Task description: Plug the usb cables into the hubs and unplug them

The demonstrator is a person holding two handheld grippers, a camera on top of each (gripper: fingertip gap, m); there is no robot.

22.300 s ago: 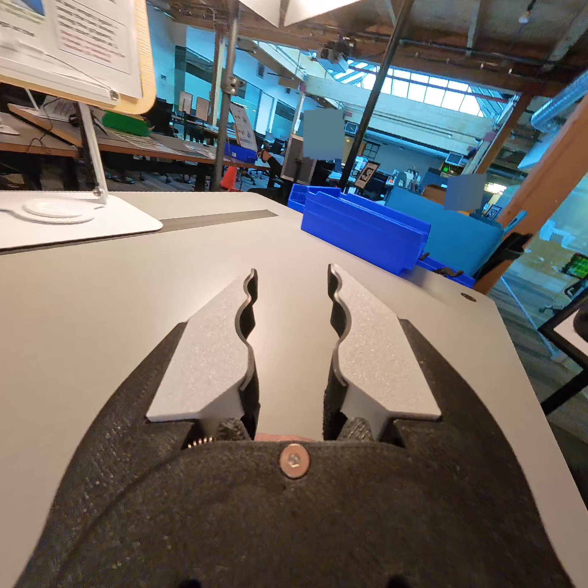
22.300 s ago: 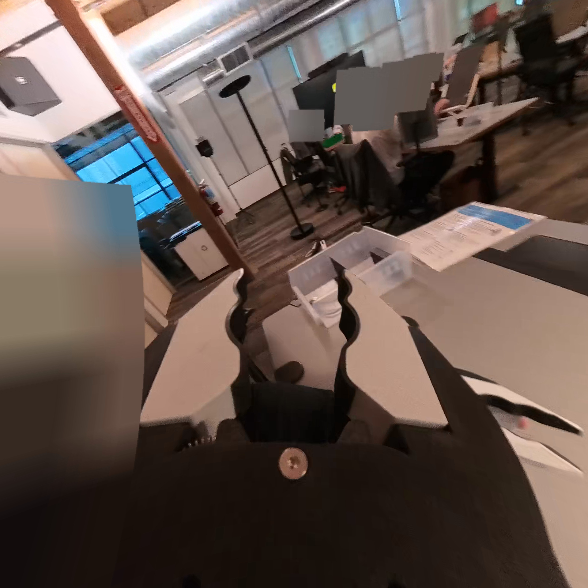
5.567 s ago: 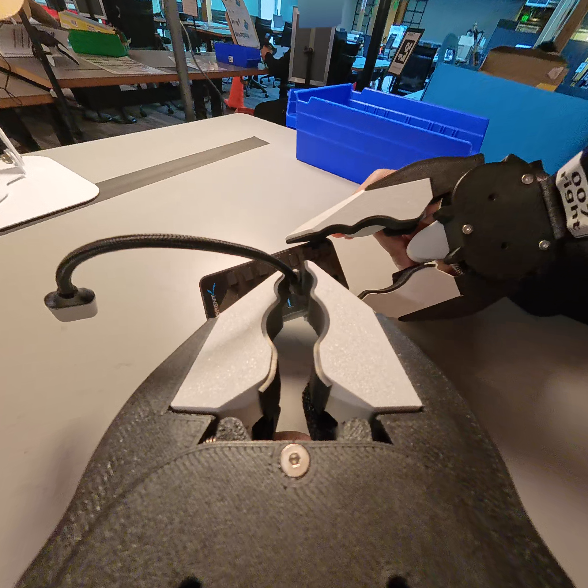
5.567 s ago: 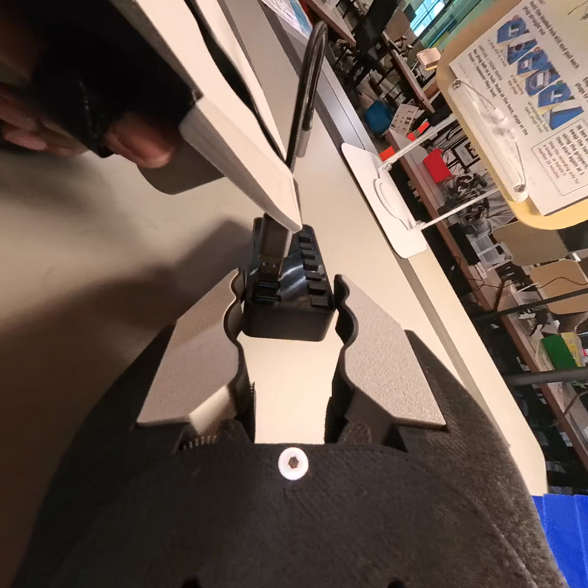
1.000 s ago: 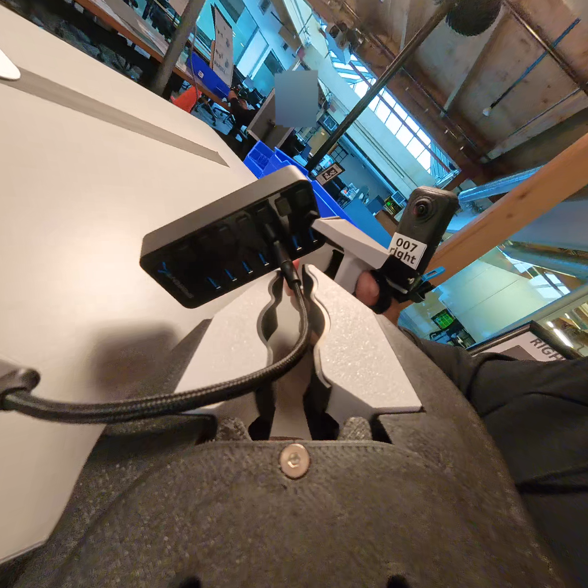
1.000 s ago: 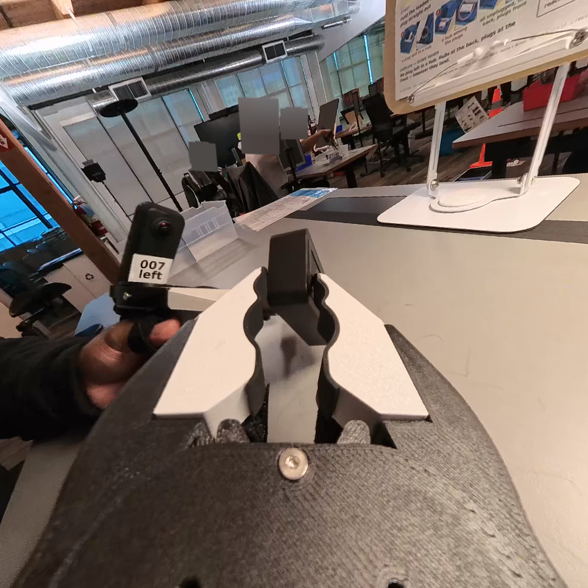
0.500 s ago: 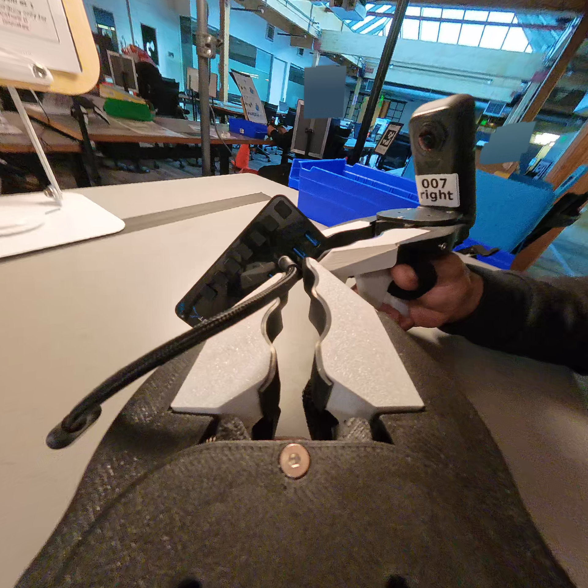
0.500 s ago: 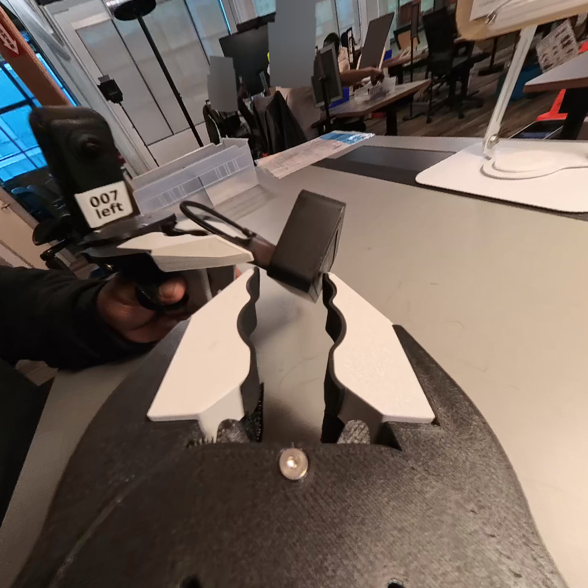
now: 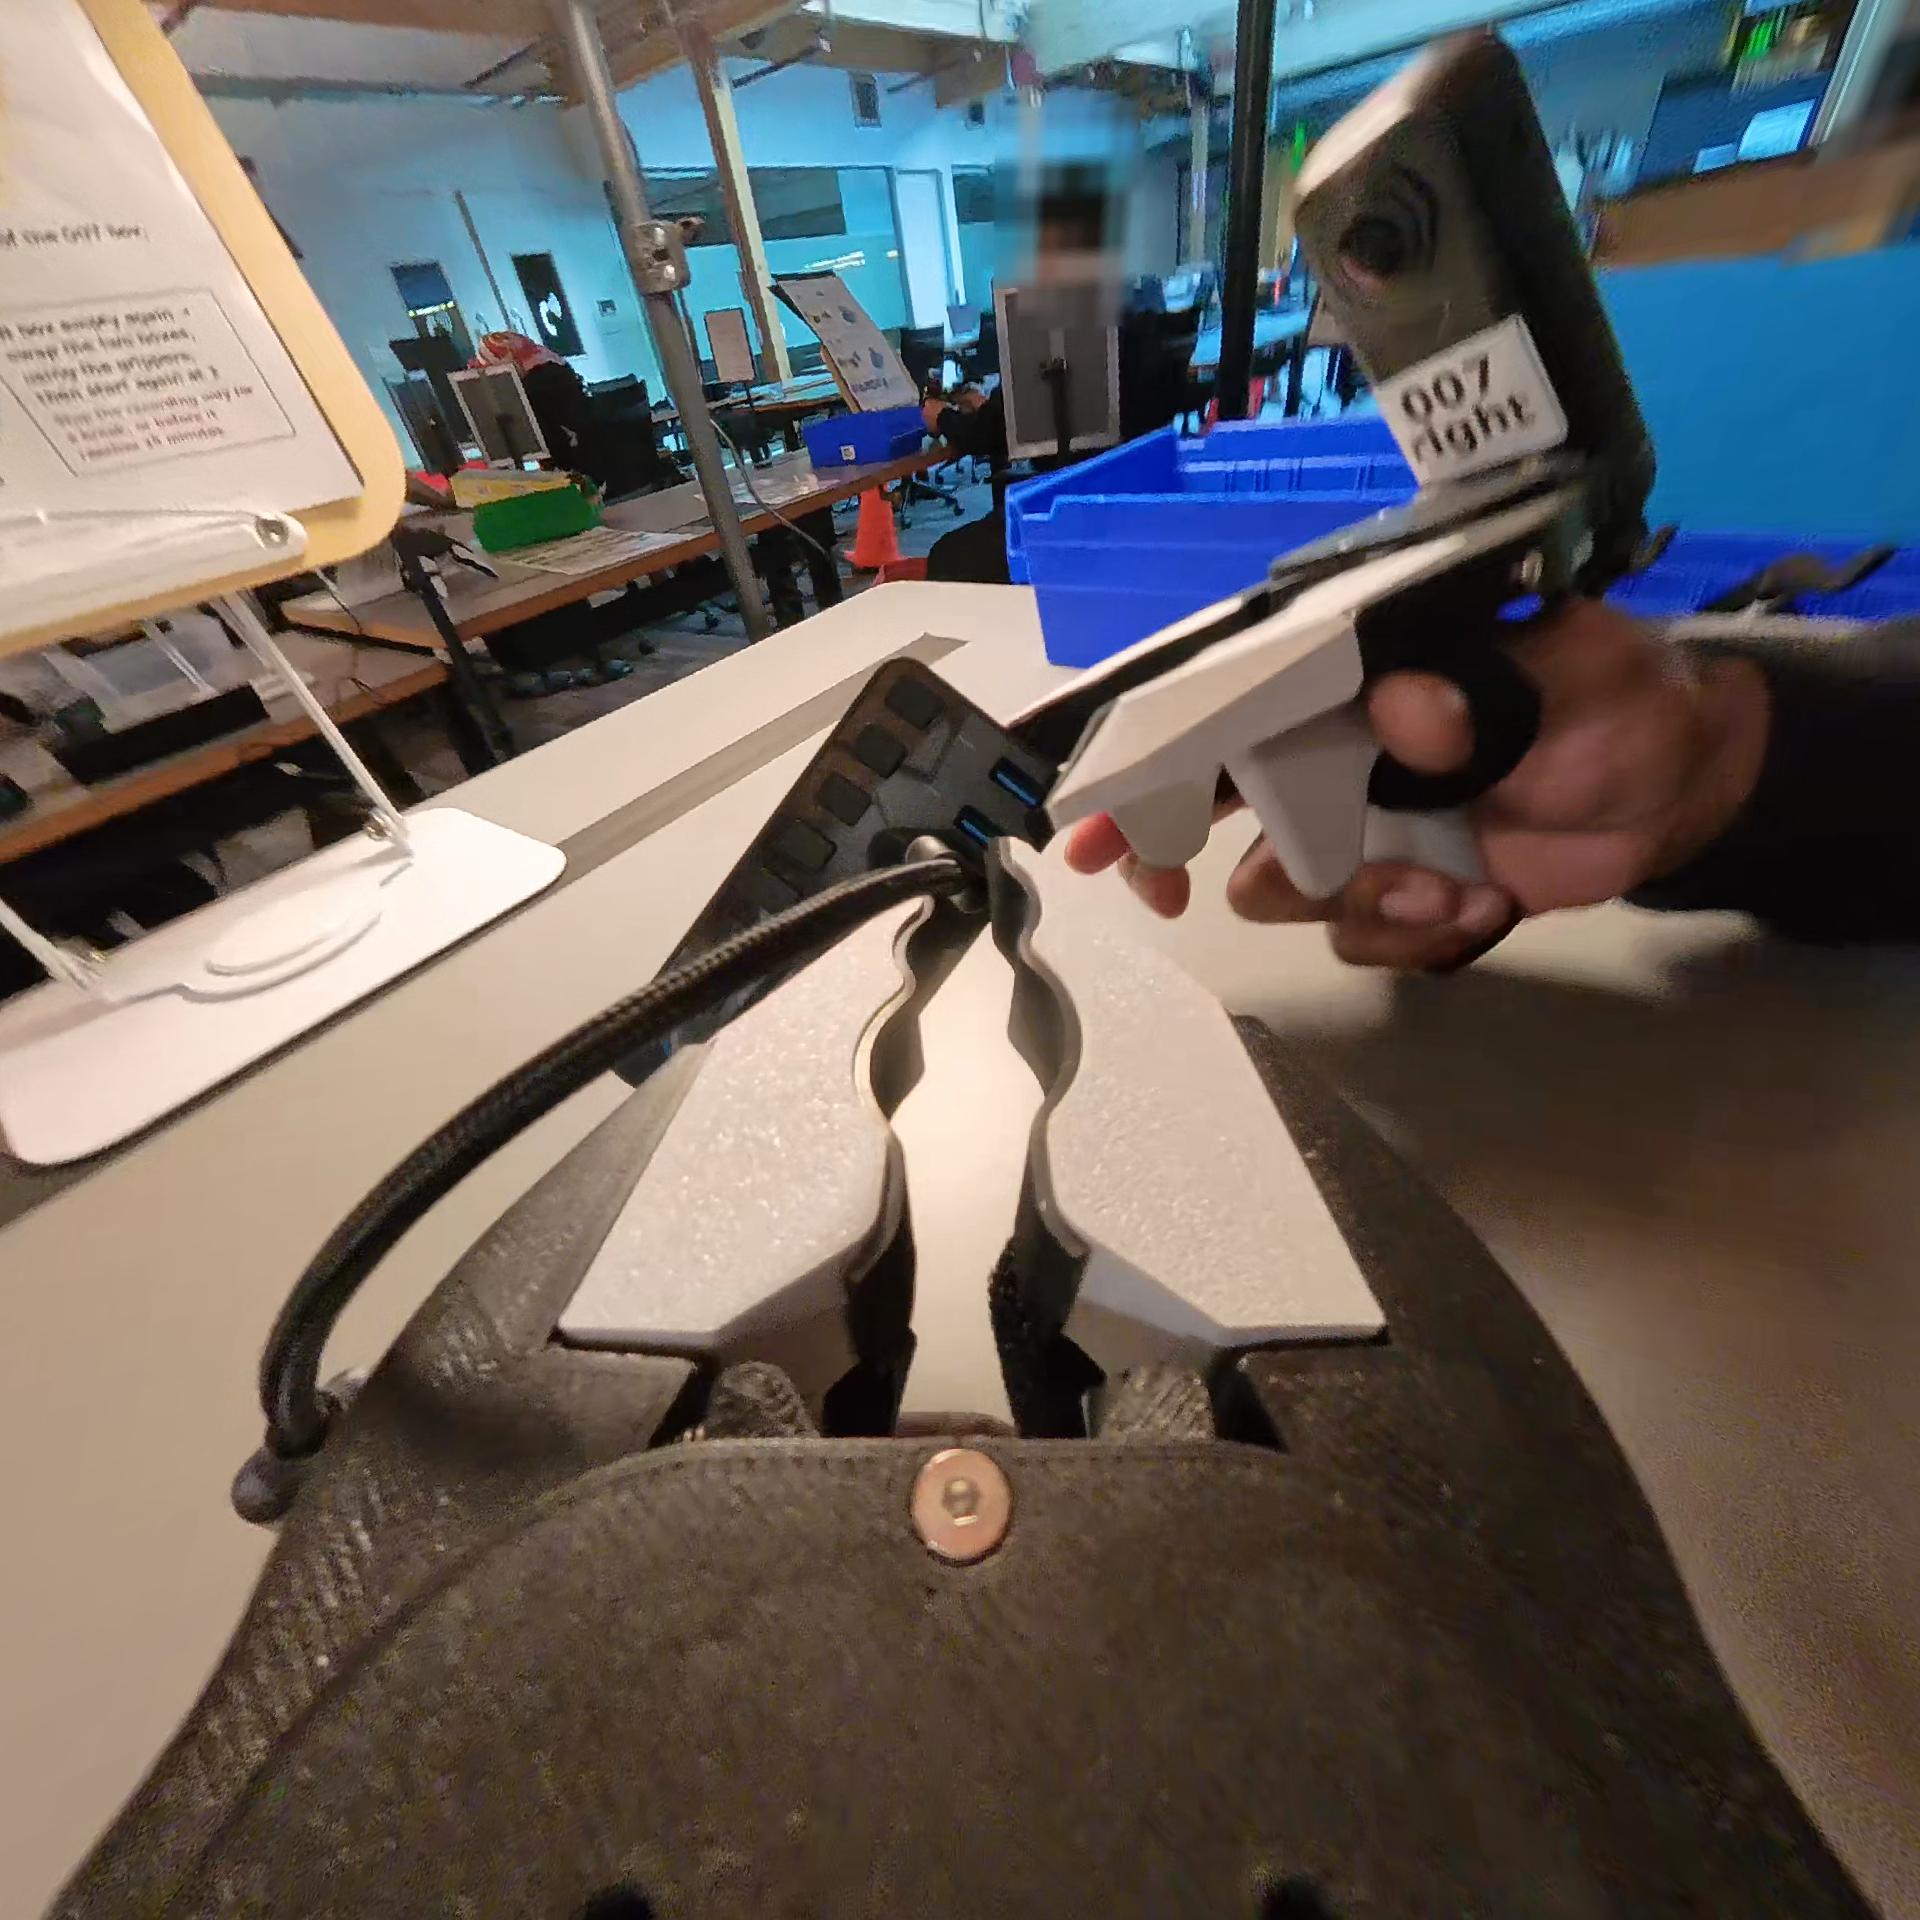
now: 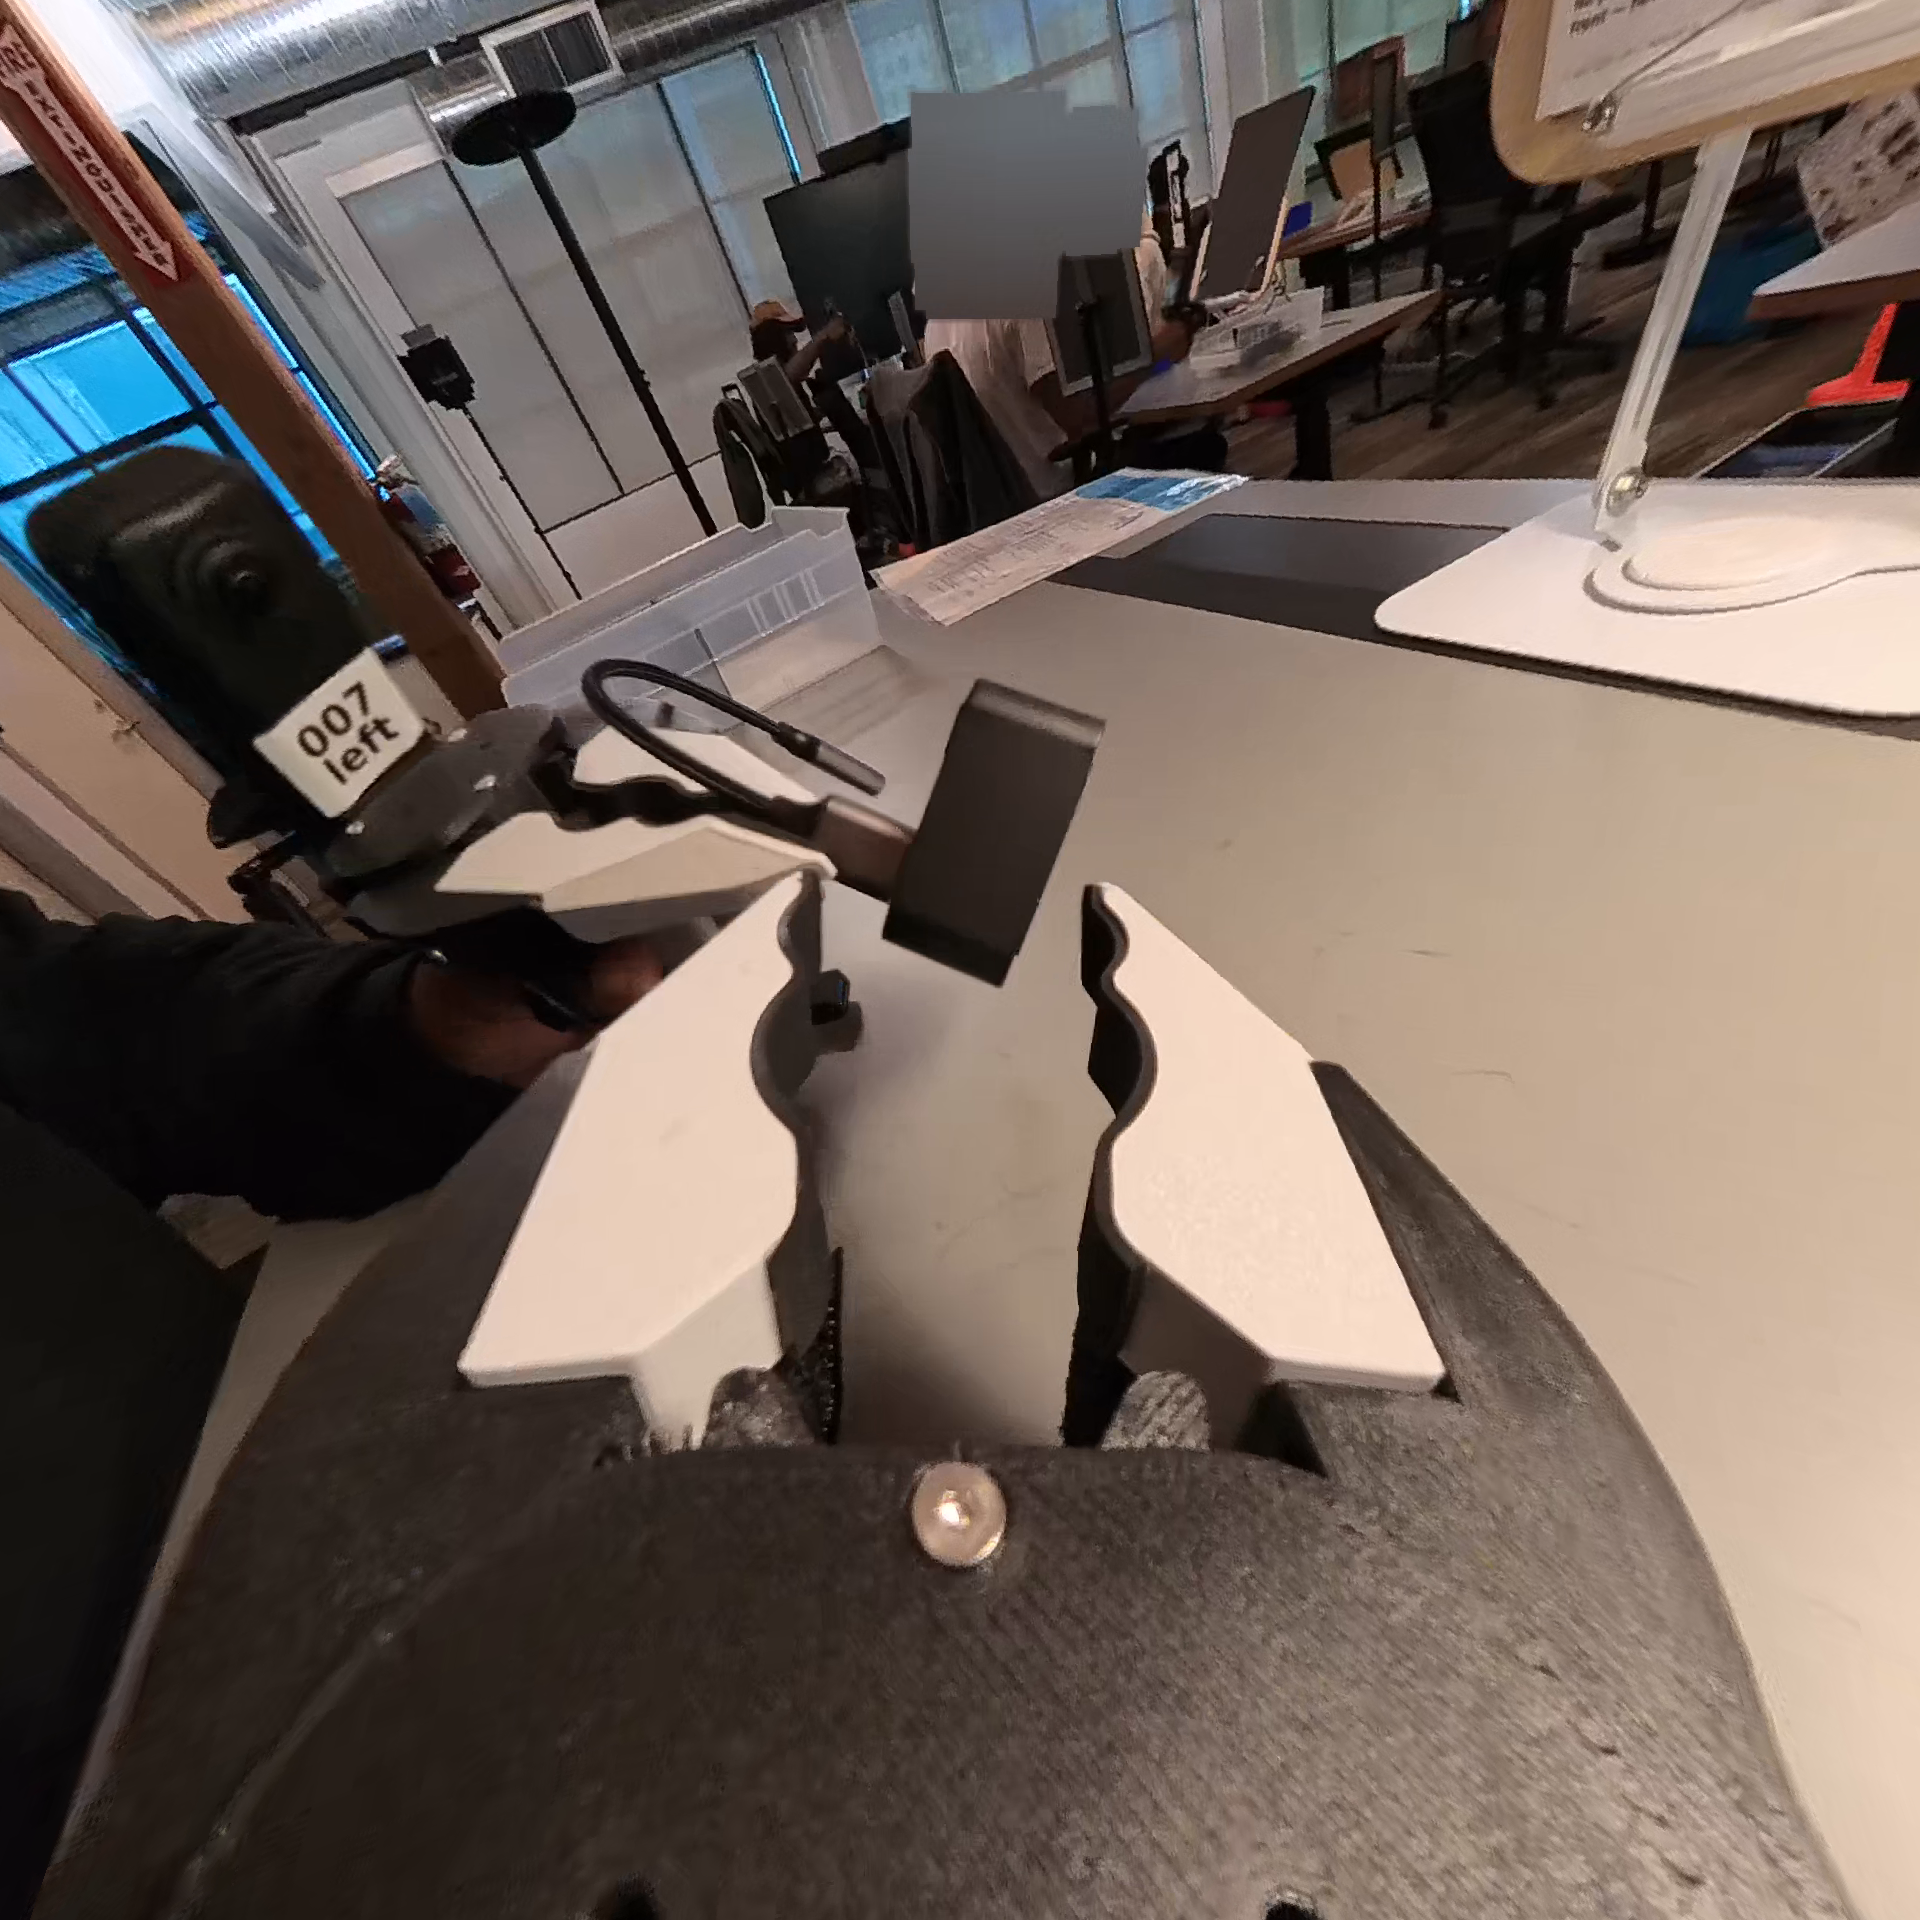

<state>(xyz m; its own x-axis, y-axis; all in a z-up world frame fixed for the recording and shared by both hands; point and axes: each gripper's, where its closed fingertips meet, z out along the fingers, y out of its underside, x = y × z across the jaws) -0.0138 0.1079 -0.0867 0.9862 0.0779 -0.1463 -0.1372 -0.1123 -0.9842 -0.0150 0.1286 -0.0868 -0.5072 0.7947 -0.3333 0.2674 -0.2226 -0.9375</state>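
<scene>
Left of my left claw [image 9: 961, 883], the white stand base [image 9: 291, 935] sat well off on the table [image 9: 1558, 1195]. Closer in, the braided usb cable [image 9: 582, 1039] looped out from the claw's left shoulder and curved up to the tips. The left claw was drawn narrow and pinched the cable right at its plug end.

Straight ahead of those tips was the black hub [image 9: 831, 800], tilted, with the plug seated in one of its ports. From the right wrist view it looked to hang off the plug rather than lie flat. I couldn't tell whether its low end touched the table.

Off to the right, my right claw [image 10: 948, 891] stood wide. The hub sat just beyond its fingertips and neither pad touched it. To the right of that, a hand [image 9: 1558, 810] was on the trigger, with the blue bin [image 9: 1195, 551] behind it.

As for handling, I judged the hub light, hard-shelled and a bit slick, so it would swing on the plug. I'd have taken it across its short sides near the end, clear of the ports. The cable was soft and springy, no good for pulling, so I'd keep the grip on the stiff plug body. Pulling square to the port seemed safest, since a skewed pull could lever the connector.
</scene>
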